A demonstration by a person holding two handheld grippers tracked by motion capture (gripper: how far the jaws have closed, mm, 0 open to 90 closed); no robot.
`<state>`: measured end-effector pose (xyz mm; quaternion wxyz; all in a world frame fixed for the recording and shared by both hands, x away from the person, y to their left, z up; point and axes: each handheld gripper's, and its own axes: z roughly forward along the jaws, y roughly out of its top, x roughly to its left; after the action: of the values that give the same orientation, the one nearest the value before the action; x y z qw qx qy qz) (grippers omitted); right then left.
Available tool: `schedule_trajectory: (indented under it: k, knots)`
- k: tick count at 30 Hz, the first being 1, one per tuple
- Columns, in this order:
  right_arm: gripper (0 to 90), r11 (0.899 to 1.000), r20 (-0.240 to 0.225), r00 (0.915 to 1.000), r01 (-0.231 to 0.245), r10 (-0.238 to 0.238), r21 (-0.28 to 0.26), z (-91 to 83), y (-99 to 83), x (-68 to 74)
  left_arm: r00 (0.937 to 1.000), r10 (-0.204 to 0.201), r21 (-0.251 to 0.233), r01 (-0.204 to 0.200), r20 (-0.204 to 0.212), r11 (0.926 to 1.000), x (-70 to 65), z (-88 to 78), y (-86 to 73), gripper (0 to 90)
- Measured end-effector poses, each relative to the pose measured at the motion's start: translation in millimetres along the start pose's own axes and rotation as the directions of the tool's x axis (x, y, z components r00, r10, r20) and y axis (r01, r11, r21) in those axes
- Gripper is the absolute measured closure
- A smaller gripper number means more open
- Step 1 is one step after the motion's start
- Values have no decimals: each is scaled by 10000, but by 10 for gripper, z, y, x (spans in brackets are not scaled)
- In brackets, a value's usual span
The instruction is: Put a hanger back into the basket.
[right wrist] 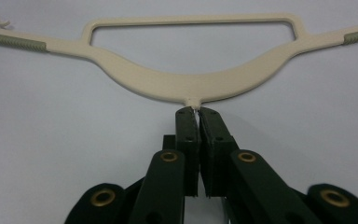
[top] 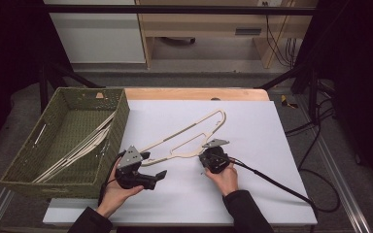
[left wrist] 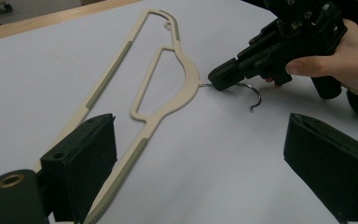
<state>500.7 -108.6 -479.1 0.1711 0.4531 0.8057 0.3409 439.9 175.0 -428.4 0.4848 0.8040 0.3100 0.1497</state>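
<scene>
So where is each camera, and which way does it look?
High view: above the person's side, looking down on the table, basket, both hands.
Left gripper view: on the left gripper, facing the hanger and right gripper.
Right gripper view: on the right gripper, shut on the hook.
All share the hanger.

Right gripper (top: 209, 158) jaws pinched together (left gripper (top: 148, 170) jaws apart).

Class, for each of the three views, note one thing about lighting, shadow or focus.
High view: the white sheet is evenly lit, while the room's sides fall to black. Left gripper view: the near jaws are soft-focused, the hanger sharper. Right gripper view: the right gripper, shut on the hanger's wire hook, casts a faint shadow; corners darken.
</scene>
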Motion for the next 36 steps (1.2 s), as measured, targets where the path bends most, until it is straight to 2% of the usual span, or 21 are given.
schedule_trajectory:
  k: [9,17,20,21,29,36]
  knots:
    - [892,9990,-145,9988,-458,457,-13,-8,10,-13,10000,60,136,-59,-49,9999,-15,38,-5,95]
    - [892,9986,-348,9985,-441,430,-296,-100,71,-43,9999,115,144,-114,-39,9998,-15,58,6,107]
    - [892,9978,-398,9979,-529,512,-404,-139,92,-43,9997,244,337,-242,-56,9991,-14,94,28,112]
    - [892,9983,-446,9982,-421,402,-415,-153,98,-53,9995,298,359,-295,-100,9989,-14,108,34,111]
    - [893,9981,-519,9981,-364,338,-507,-230,140,-66,9986,519,801,-507,-139,9955,6,299,157,120]
    - [893,9983,-503,9986,-208,181,-548,-281,176,-35,9966,827,1441,-808,-70,9863,4,549,283,118]
